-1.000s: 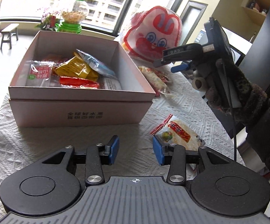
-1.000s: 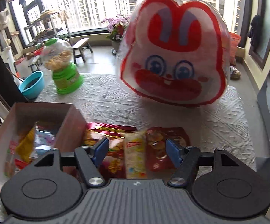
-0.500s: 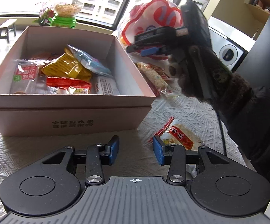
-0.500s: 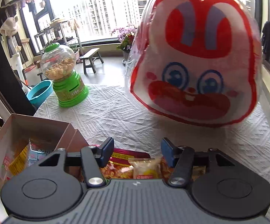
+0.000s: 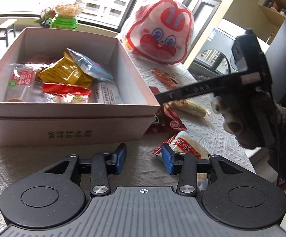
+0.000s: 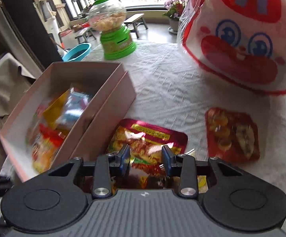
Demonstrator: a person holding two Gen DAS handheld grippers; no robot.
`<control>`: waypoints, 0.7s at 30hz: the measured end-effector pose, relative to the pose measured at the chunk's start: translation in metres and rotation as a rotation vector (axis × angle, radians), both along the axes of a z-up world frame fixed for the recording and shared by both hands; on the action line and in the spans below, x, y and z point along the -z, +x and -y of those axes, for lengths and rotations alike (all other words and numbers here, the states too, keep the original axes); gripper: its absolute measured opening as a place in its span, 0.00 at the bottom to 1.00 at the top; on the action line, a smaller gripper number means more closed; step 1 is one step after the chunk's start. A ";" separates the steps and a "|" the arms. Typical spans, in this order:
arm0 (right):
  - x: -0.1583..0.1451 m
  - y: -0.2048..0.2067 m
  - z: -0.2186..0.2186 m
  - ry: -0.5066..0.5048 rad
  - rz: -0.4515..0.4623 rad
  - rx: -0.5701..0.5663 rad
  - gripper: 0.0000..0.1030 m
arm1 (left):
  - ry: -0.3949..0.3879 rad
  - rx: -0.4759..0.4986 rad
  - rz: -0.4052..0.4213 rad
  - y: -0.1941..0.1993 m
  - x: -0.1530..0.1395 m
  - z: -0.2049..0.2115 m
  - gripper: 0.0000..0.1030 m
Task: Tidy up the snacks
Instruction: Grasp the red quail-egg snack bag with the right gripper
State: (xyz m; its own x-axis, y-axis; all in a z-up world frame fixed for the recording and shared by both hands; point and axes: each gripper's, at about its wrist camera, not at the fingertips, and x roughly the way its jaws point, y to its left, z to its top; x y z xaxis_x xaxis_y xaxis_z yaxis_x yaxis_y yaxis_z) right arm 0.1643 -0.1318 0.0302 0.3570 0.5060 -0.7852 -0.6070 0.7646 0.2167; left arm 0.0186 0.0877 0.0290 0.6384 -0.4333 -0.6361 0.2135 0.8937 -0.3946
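A: Which snack sits beneath the right gripper (image 6: 145, 159)?
B: A glossy red-and-gold foil packet (image 6: 150, 138), lying flat beside the pink cardboard box (image 6: 95, 106); jaws apart, empty.
A: Left gripper (image 5: 144, 159)?
B: Also parted. Box holds yellow, red and blue packets.

Matt cardboard box (image 5: 68, 118) — glossy foil packet (image 6: 149, 136) — on textured white cloth (image 6: 166, 83).

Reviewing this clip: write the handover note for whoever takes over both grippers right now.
Left gripper: open, empty, low over the table in front of the box.
Right gripper: open, empty, over the red-gold packet beside the box.
Done: several snacks are in the box.
Left: red-gold packet, dark red packet, rice cracker packet by the left fingers, pale yellow packet. The rabbit bag stands behind.
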 end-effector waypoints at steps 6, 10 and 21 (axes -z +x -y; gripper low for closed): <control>-0.026 -0.069 0.042 0.051 0.102 -0.001 0.35 | 0.023 0.064 -0.011 -0.003 -0.004 0.023 0.43; -0.029 -0.071 0.066 -0.019 0.249 0.121 0.61 | 0.036 0.097 -0.025 -0.007 -0.009 0.035 0.43; 0.010 0.052 0.066 0.027 0.153 0.373 0.64 | 0.090 0.116 -0.033 -0.012 -0.017 0.049 0.43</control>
State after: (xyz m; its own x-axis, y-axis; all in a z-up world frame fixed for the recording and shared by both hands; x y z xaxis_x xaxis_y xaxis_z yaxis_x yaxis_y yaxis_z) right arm 0.2161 -0.1980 0.0207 0.6319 0.3389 -0.6970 -0.3154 0.9339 0.1681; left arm 0.0067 0.0388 0.0464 0.5653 -0.4431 -0.6958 0.3056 0.8960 -0.3222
